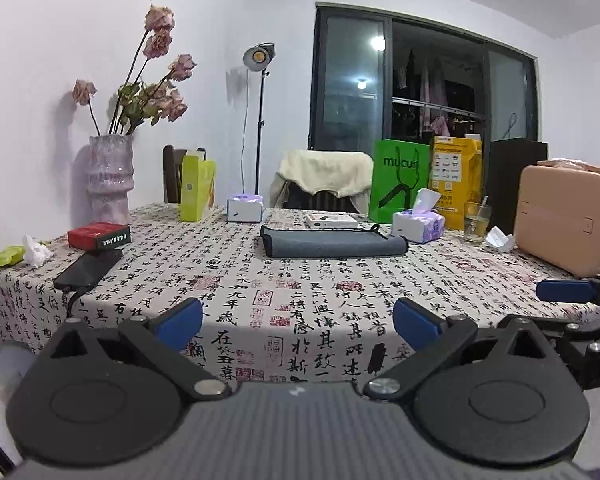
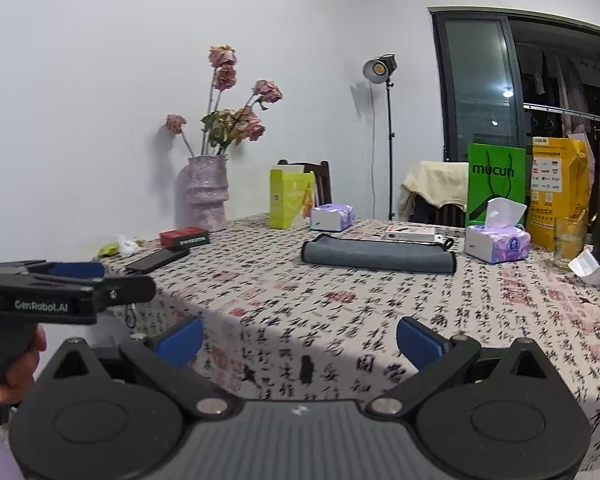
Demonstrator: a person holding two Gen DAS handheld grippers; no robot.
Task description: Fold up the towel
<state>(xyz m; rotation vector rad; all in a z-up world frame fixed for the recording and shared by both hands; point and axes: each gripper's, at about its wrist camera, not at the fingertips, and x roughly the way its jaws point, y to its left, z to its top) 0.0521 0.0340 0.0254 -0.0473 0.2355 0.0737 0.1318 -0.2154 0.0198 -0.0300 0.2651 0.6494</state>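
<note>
The grey towel (image 1: 332, 243) lay on the desk (image 1: 260, 292) at 12 o'clock, already doubled into a long strip, well apart from both tools. The left hand-held gripper (image 1: 298, 322) and the right hand-held gripper (image 2: 300, 340) both stood wide open and empty. I judge it best to approach low and pinch the two near corners evenly.

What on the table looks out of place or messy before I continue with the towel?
Only crumpled tissue at the far left corner. The grey towel lies flat and folded; both grippers, left and right, hang open, well short of it.
</note>
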